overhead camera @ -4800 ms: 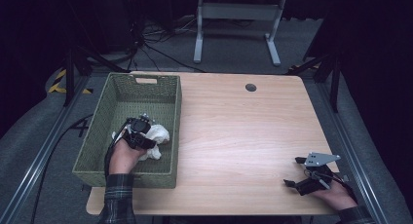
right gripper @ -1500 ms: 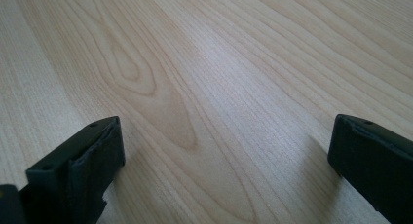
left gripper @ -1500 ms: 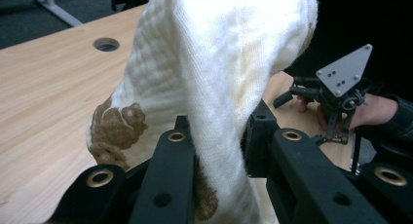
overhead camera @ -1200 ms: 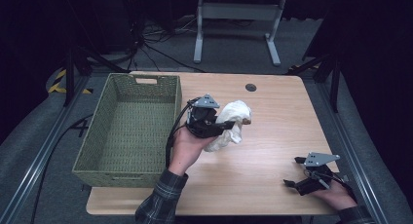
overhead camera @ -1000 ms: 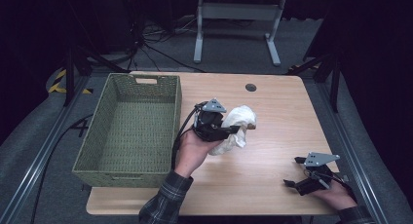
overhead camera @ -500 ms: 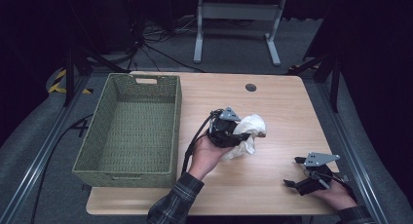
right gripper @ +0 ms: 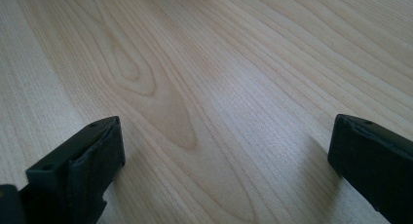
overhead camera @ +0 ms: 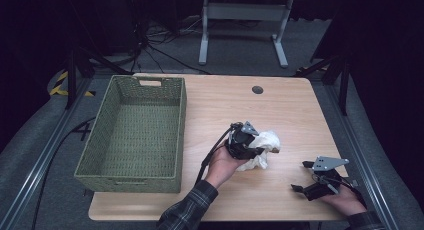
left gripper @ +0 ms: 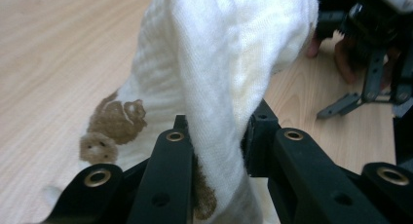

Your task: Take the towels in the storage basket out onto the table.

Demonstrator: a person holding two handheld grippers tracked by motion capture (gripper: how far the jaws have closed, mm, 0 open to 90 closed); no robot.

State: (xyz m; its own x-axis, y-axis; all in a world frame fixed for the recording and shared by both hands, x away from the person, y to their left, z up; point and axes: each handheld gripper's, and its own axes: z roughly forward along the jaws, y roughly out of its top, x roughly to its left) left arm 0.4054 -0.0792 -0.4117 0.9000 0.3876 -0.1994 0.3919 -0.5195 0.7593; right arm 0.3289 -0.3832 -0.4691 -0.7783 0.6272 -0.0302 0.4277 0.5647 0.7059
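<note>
A crumpled white cloth (overhead camera: pixel 261 149) with brown printed figures hangs low over the wooden table (overhead camera: pixel 220 102), right of the basket. My left gripper (overhead camera: pixel 258 151) is shut on it. In the left gripper view the cloth (left gripper: pixel 214 63) is pinched between the two black jaws, and my left gripper (left gripper: pixel 217 136) points toward the other hand. At the table's front right corner my right gripper (overhead camera: pixel 299 176) rests open just above the wood. In the right gripper view my right gripper (right gripper: pixel 224 151) has its jaws far apart, with bare wood between them.
An empty green woven basket (overhead camera: pixel 100 155) stands on the left half of the table. A small dark round hole (overhead camera: pixel 257 89) sits near the table's far edge. Black stands and cables lie on the floor behind.
My left gripper lifted the cloth out of the basket, carried it right across the table, and has sunk lower toward the front right. The right gripper has stayed put.
</note>
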